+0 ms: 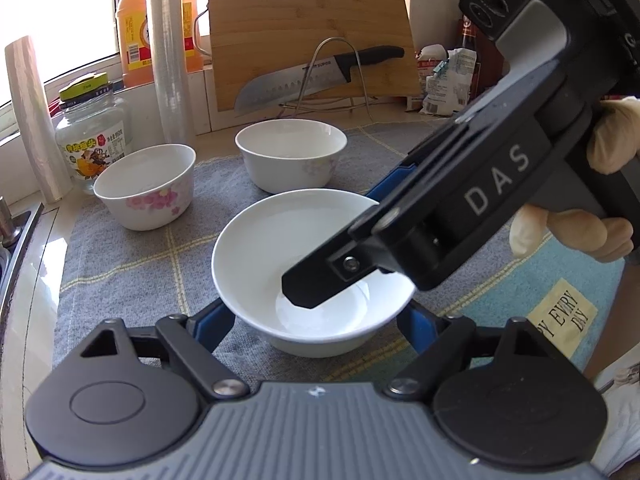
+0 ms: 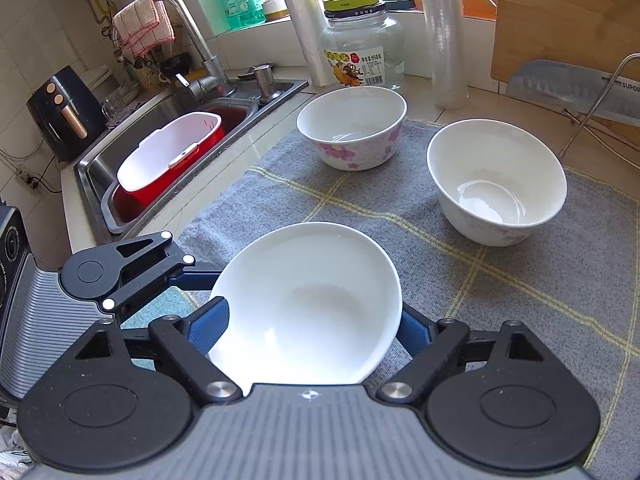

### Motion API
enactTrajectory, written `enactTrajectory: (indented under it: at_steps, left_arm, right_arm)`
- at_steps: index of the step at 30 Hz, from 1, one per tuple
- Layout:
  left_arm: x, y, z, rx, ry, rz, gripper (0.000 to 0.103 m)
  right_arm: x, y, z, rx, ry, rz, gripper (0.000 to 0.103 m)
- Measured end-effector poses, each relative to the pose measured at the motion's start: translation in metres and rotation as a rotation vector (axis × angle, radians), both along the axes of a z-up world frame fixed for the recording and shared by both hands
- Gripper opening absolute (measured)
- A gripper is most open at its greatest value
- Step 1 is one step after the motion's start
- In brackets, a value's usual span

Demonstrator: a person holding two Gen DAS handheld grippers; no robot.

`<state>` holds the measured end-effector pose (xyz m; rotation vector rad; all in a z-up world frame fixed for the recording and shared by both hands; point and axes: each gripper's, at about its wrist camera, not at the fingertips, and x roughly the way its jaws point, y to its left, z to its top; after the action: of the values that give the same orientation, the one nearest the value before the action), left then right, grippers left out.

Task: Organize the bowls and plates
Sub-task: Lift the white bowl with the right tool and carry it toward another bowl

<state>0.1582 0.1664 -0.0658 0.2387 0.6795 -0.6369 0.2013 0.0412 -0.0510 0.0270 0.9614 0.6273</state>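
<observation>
Bowl layout on the mat
Your shallow bowl [image 2: 308,300] sits nearest; two deeper bowls [image 2: 352,126] [image 2: 496,180] stand beyond, sink [image 2: 168,120] far left.

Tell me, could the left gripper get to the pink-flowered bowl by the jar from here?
Probably not right away: the left gripper straddles the plain white dish. Beyond that, the mat toward the pink-flowered bowl looks clear.
</observation>
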Motion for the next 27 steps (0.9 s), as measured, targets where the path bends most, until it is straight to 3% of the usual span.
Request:
enactTrajectory:
  at_steps: [12,27]
  left_arm:
    - [0.000,-0.034,0.011,-0.007,-0.020,-0.085,0.087]
    - [0.001,-0.090,0.003,-0.030,-0.001,-0.232,0.087]
  right_arm:
    - [-0.014,-0.036,0.012,-0.008,-0.033,-0.084,0.092]
    - [-0.038,-0.097,0.008,-0.040,-0.029,-0.243,0.092]
